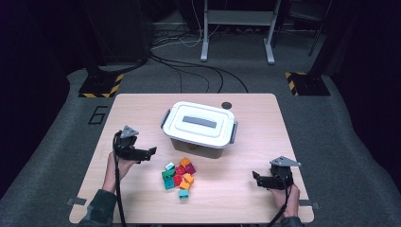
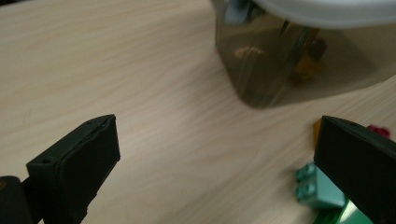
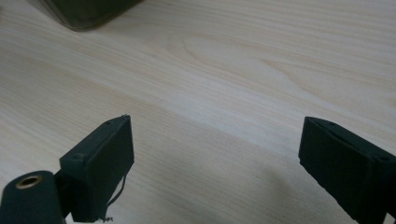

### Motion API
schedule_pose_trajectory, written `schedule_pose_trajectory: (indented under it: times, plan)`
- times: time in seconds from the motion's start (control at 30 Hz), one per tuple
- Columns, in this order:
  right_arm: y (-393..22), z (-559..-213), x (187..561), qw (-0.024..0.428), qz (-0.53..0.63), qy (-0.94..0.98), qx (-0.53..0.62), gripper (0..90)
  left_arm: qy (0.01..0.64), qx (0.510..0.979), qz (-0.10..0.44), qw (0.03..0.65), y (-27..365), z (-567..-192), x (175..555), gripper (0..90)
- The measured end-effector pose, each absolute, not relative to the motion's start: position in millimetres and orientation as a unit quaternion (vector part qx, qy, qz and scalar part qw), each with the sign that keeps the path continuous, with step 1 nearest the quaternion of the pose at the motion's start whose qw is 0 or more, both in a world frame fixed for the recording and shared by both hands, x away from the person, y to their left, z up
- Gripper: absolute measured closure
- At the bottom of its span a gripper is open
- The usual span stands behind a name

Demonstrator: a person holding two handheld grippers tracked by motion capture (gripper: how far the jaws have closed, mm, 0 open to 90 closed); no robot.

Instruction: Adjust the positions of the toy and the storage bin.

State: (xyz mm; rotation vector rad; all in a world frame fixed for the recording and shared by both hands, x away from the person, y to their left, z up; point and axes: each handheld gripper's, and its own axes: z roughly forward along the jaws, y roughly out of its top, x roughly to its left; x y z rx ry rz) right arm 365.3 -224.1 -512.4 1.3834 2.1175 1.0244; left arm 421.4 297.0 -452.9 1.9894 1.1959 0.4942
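- Left claw (image 1: 150, 152) released, nothing between its jaws; the toy bricks (image 1: 179, 176) lie just beside it, the lidded box (image 1: 198, 124) beyond
- Right claw (image 1: 256, 178) released over bare surface (image 1: 236, 189), well apart from the bricks

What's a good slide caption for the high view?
Two open grippers, left and right, flank coloured blocks before a lidded box.

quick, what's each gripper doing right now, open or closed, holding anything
Left gripper: jaws open, holding nothing, next to the pile of blocks.
Right gripper: jaws open, holding nothing, over bare table.
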Motion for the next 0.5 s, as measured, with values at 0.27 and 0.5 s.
schedule_pose_trajectory:
  times: [0.27,0.5]
  plan:
    - [-208.3,-488.5,367.7,0.193,0.384,0.779,0.457,2.9,0.503,0.774,0.184,0.338,314.7,-505.1,396.4,0.0]
    - [-189.4,-462.2,374.8,0.185,0.392,0.792,0.429,0.3,0.515,0.763,0.213,0.326,319.3,-529.9,382.7,0.0]
